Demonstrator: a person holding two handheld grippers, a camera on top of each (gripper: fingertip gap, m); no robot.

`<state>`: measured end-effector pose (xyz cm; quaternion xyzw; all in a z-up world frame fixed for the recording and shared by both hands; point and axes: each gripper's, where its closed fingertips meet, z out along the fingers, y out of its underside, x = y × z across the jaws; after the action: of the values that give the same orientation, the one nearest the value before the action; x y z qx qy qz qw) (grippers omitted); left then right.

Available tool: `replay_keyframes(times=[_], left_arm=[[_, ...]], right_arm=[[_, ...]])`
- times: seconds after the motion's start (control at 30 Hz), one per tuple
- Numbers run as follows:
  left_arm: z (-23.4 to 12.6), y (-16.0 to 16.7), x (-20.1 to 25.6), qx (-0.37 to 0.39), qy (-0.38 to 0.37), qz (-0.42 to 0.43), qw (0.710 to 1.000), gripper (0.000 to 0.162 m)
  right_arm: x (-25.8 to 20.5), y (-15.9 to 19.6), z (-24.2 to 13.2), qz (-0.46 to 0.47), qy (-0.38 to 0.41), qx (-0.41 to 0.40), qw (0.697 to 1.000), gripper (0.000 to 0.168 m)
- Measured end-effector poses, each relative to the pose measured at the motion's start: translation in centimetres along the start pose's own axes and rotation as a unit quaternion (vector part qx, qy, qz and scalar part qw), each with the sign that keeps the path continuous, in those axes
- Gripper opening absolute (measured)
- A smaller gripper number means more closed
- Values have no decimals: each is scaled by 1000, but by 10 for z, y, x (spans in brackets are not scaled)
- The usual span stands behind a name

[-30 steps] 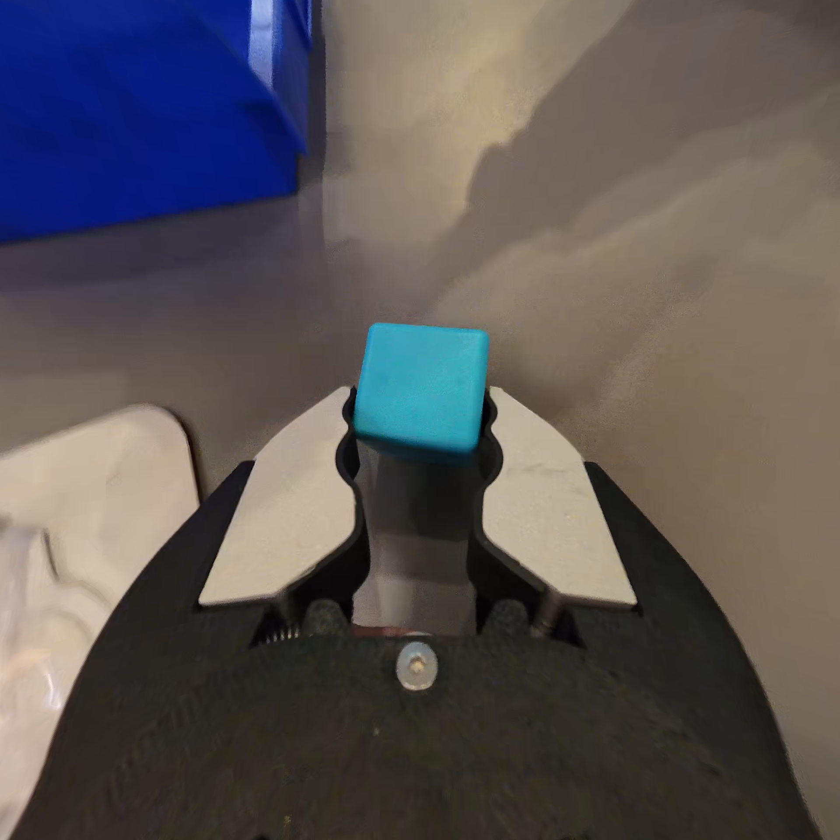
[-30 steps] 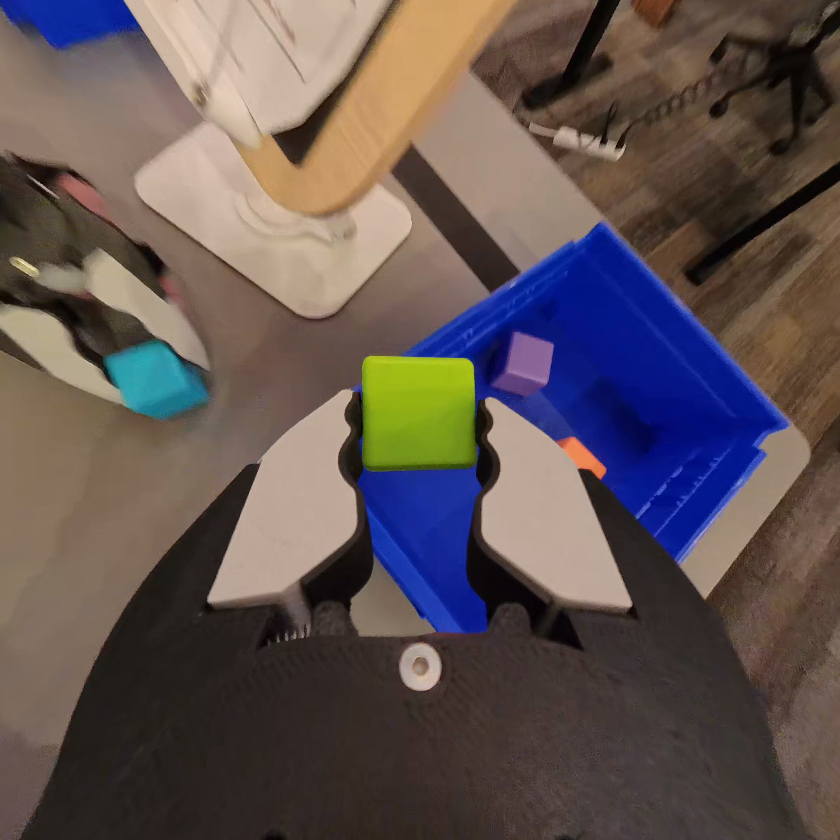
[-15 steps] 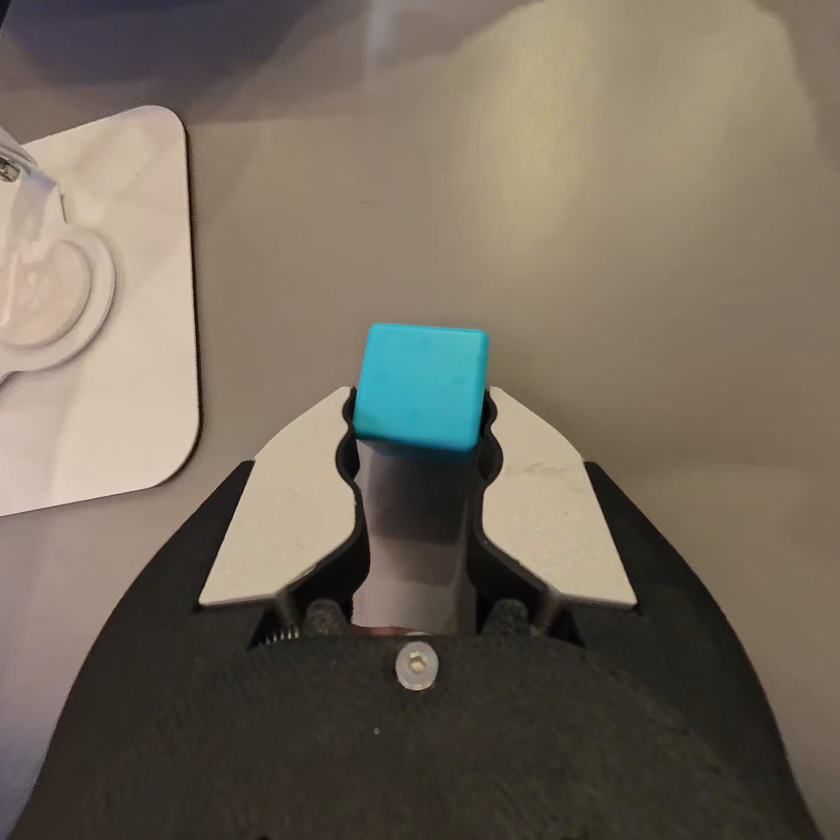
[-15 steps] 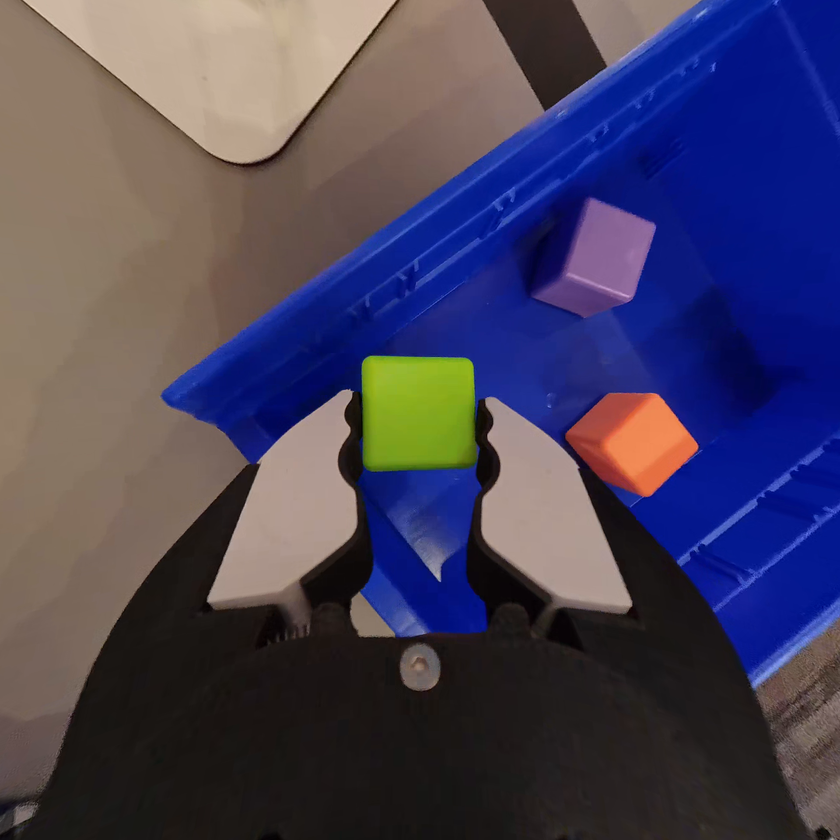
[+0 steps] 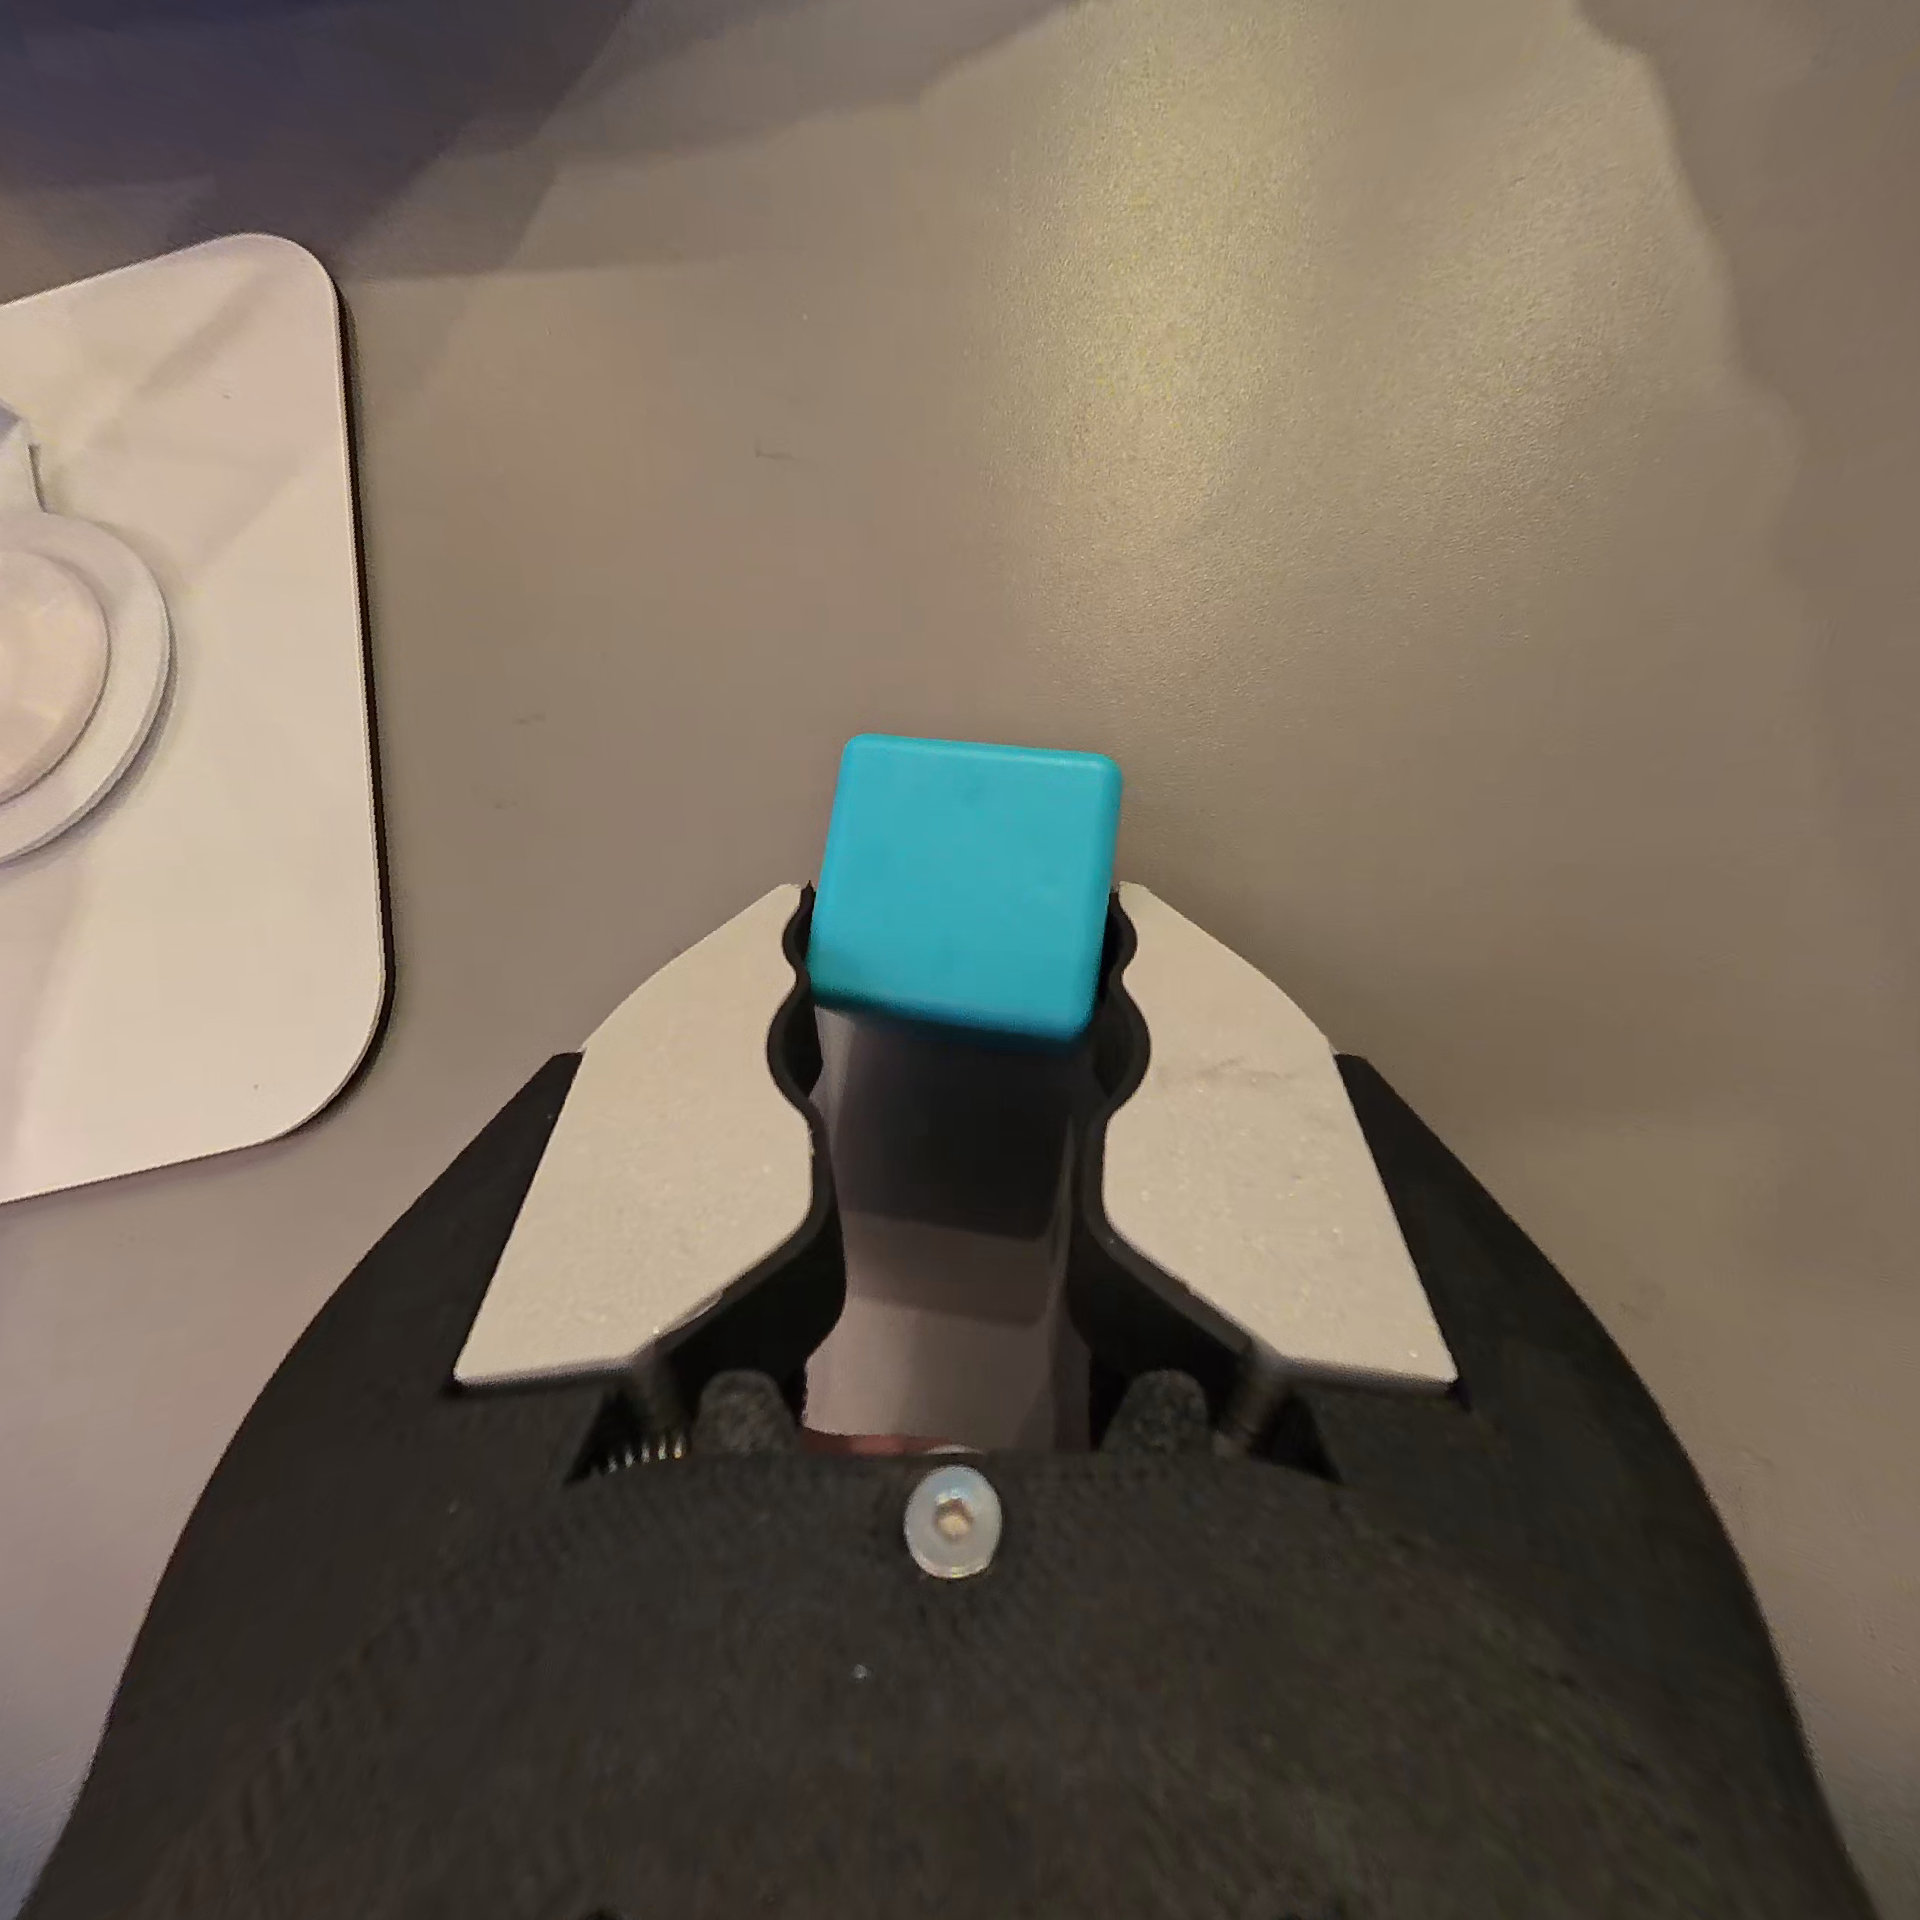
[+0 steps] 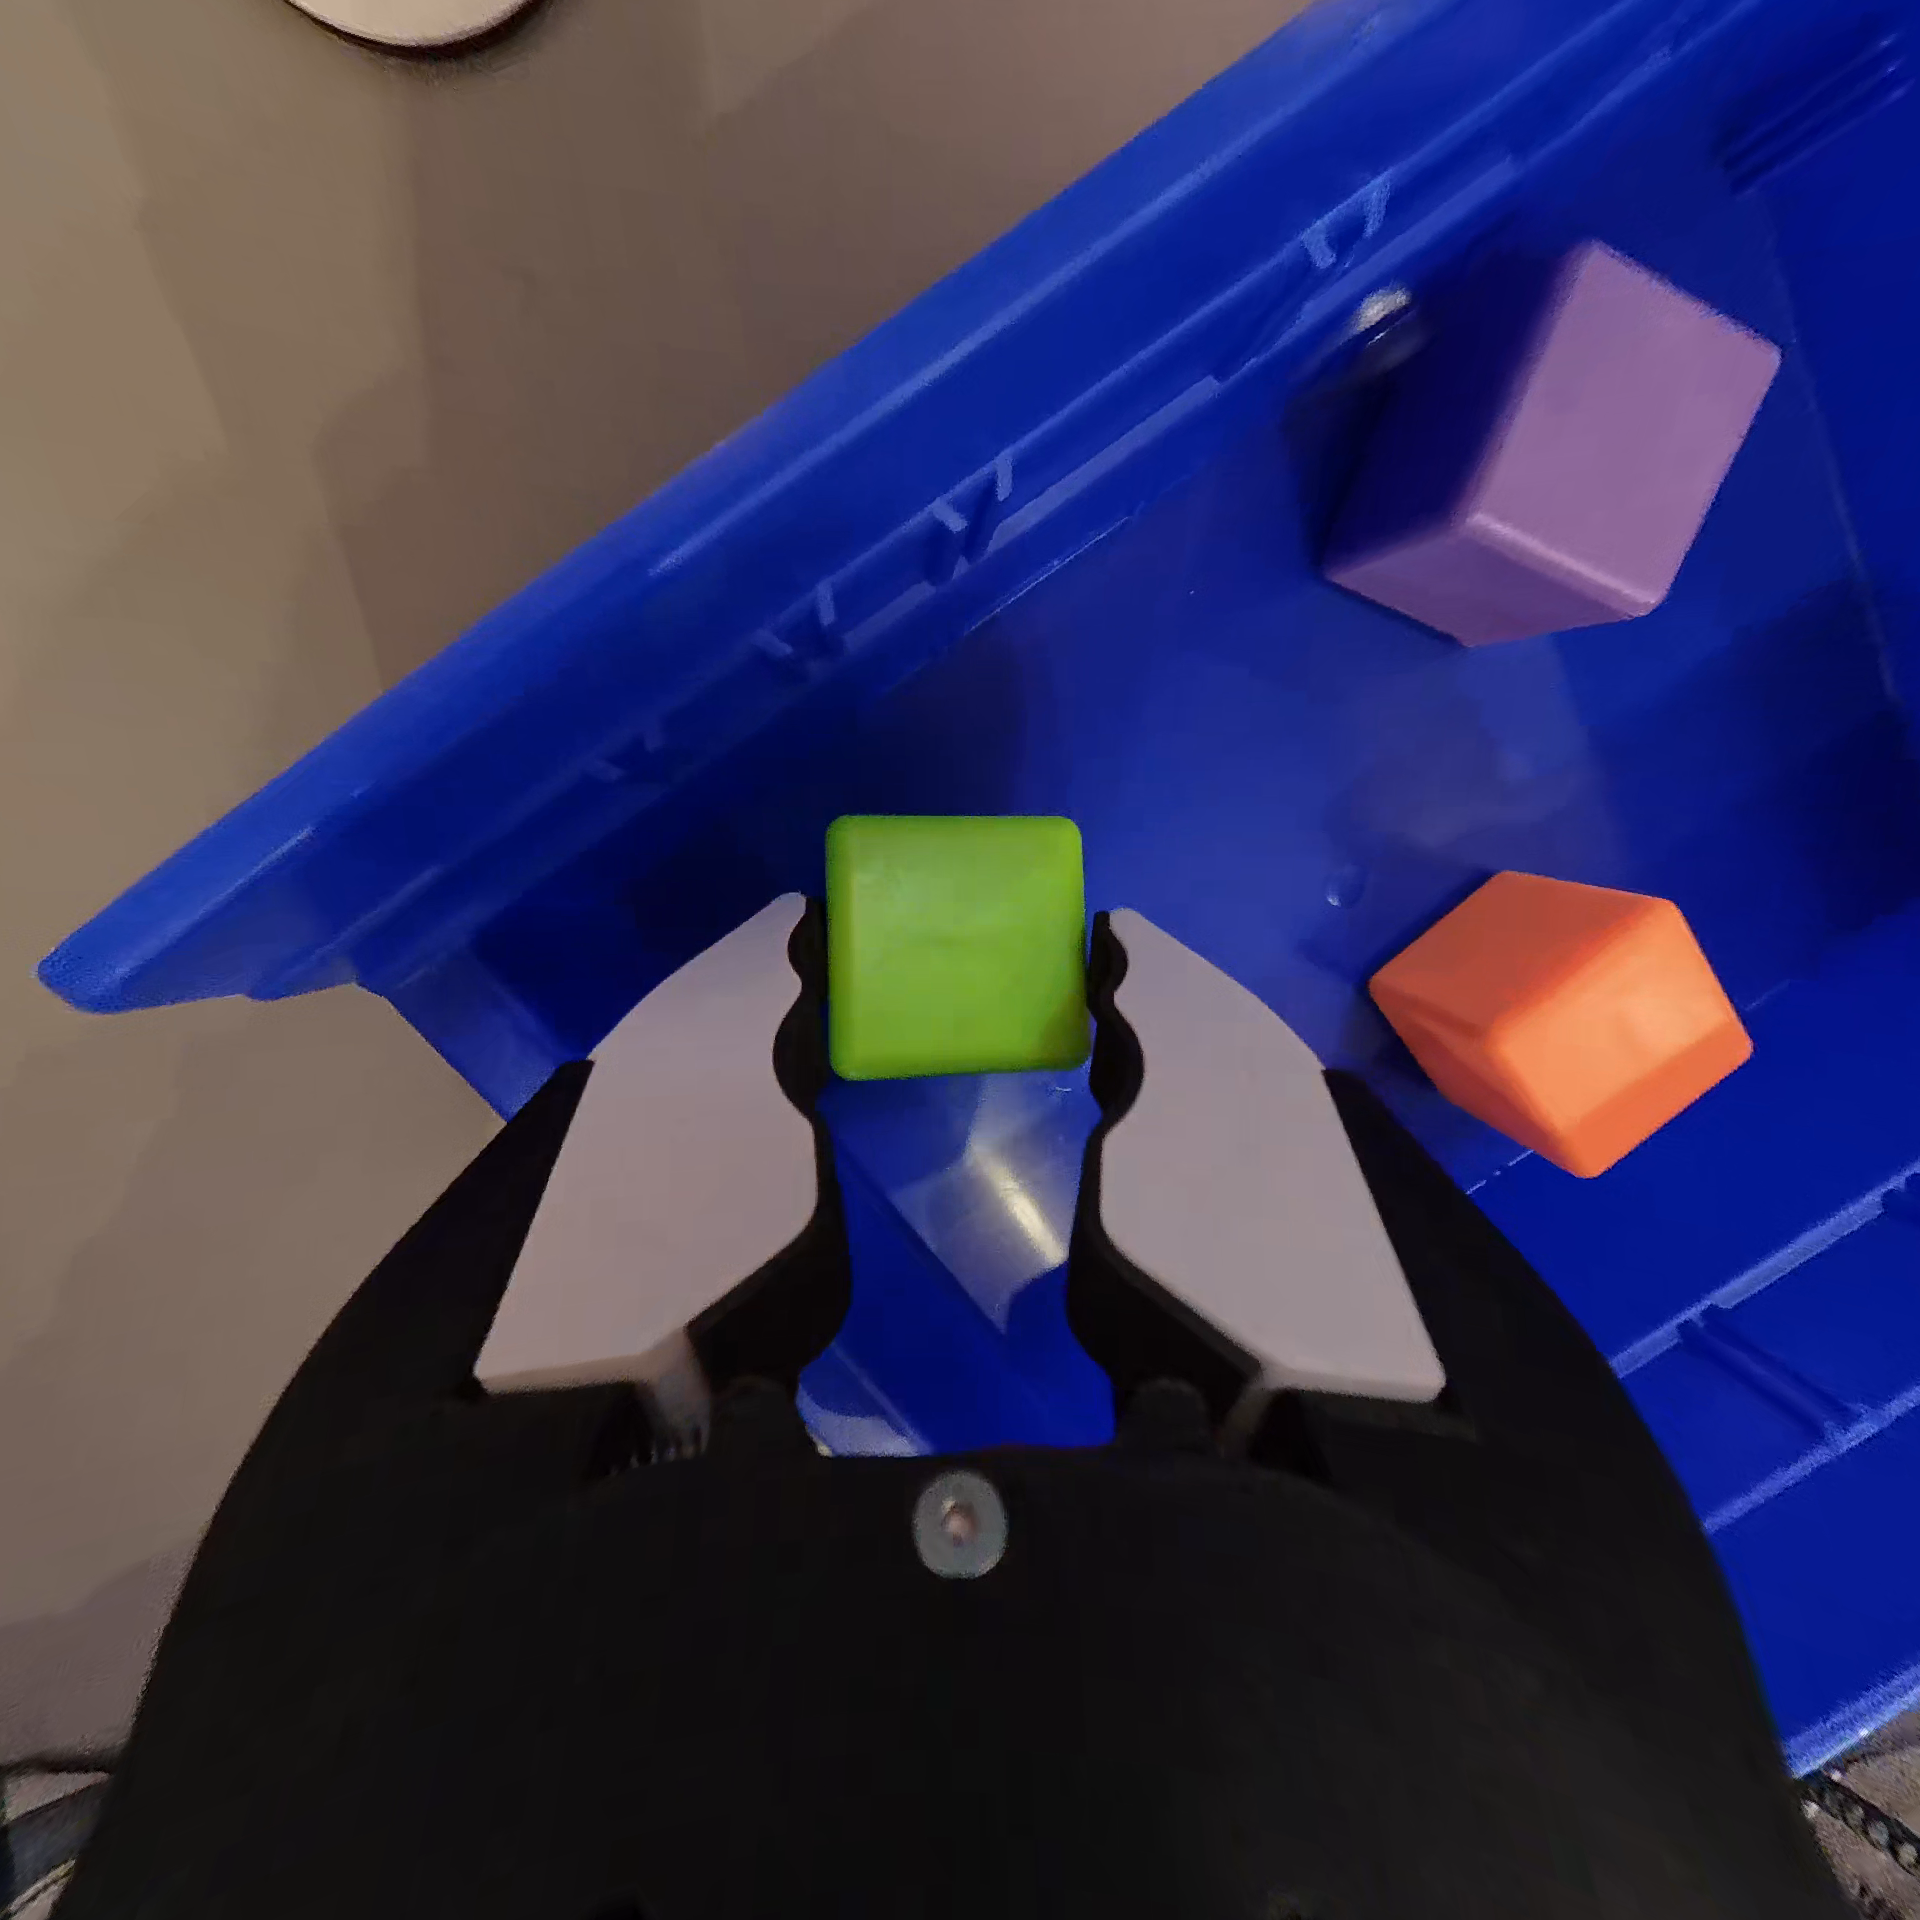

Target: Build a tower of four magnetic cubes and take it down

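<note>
Fingers of the left gripper (image 5: 961, 914) pinched a teal cube (image 5: 961, 883) by two opposite sides, leaving its underside free, likely so it could be set flat on the grey counter (image 5: 1351, 468) below, clear of the white base plate (image 5: 208, 727) at the left edge. The right gripper (image 6: 956, 951) clamped a green cube (image 6: 954, 945) the same way over the blue bin (image 6: 727, 623), near its left wall. Purple (image 6: 1558, 447) and orange (image 6: 1558, 1018) cubes lay loose inside the bin, toward its right side; no tower was visible.
</note>
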<state>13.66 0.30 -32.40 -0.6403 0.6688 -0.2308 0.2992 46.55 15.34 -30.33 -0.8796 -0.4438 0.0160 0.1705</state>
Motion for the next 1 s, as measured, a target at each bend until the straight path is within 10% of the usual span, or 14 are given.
replay_keyframes(times=[0.3,0.67,1.0], left_arm=[[0,-1,0,5,1,-2,1000,50],[1,-1,0,8,3,-3,1000,50],[3,-3,-2,11,-1,-9,1000,50]], right_arm=[[1,-4,-12,5,13,12,1000,68],[16,-28,-117,24,135,129,982,57],[-133,-113,-165,-171,28,268,948,57]])
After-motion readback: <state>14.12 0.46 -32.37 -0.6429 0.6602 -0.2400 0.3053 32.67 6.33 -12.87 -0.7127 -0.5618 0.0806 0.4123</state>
